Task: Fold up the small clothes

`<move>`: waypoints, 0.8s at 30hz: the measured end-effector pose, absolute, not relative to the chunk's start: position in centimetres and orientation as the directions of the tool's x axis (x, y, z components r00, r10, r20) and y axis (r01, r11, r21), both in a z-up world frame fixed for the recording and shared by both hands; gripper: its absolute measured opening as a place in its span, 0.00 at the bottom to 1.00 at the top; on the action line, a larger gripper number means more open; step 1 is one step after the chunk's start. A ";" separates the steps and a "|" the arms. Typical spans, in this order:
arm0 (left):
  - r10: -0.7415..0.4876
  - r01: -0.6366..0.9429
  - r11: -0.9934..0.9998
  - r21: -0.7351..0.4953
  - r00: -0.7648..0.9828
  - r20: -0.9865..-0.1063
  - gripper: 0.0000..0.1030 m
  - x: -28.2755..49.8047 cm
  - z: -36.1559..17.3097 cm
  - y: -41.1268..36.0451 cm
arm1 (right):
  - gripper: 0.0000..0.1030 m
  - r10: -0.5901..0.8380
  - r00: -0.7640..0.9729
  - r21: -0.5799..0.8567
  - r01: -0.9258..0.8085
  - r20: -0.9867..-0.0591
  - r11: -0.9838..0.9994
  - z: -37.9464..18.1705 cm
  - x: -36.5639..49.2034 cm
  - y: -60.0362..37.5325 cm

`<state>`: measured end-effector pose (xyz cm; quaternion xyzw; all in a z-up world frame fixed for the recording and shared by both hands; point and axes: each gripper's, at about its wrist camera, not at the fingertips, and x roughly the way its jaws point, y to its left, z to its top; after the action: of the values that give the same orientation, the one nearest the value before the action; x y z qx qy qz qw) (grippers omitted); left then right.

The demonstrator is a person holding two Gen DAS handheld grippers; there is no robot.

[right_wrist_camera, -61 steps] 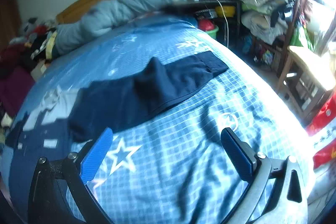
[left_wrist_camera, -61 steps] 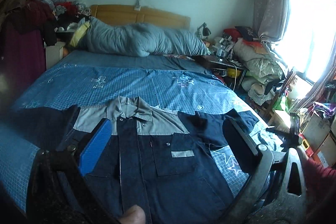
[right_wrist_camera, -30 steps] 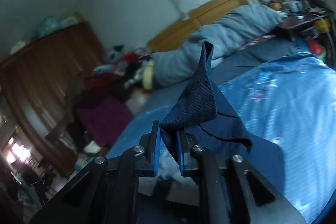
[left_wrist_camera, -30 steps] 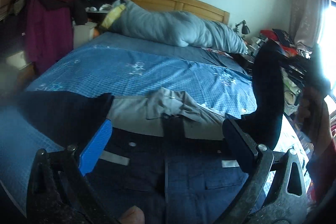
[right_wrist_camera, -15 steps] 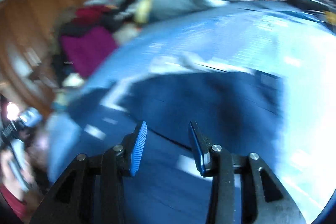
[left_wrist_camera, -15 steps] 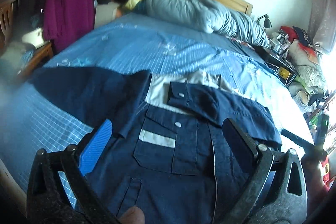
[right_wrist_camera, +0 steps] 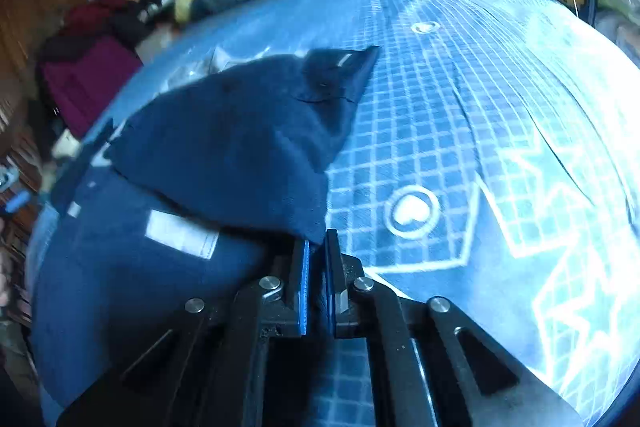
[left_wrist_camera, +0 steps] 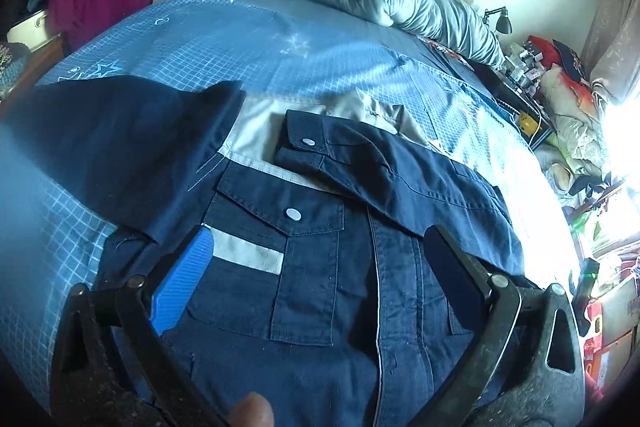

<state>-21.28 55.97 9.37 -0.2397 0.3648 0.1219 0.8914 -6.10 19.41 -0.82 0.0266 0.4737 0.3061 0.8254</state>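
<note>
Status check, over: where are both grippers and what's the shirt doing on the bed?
Left gripper open, hovering over the work shirt. Right gripper shut on the shirt's edge. One sleeve folded across the chest. Nothing in the way.

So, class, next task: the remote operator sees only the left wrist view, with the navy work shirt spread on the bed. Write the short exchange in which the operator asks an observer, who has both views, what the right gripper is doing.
Operator: Is the right gripper holding anything?
Observer: Yes. The right gripper is shut on an edge of the navy work shirt.
Operator: What lies beside that edge?
Observer: Bare blue checked bedsheet, with a heart-in-circle print close beside the fingers.
</note>
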 end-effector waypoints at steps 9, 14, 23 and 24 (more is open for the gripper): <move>-0.070 -0.402 0.814 -0.419 0.648 -0.758 0.77 -14.0 4.8 58.5 | 0.06 0.604 0.304 0.438 -0.466 -0.736 0.768 -2.8 -5.6 18.3; -0.045 -0.452 0.807 -0.380 0.595 -0.803 0.72 -10.1 2.4 59.4 | 0.05 0.629 0.291 0.478 -0.449 -0.720 0.755 -3.2 -4.9 18.6; 0.062 -0.558 0.755 -0.343 0.582 -0.811 0.03 -9.1 1.3 61.1 | 0.05 0.628 0.294 0.476 -0.449 -0.720 0.756 -3.1 -4.9 18.7; 0.067 -0.559 0.745 -0.364 0.606 -0.792 0.03 -9.7 1.9 61.4 | 0.05 0.626 0.296 0.473 -0.451 -0.721 0.757 -3.1 -5.0 18.8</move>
<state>-9.71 61.38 1.93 -0.3048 0.4030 0.1857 0.8427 -4.98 18.78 -3.11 0.0900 0.4886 0.3366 0.8000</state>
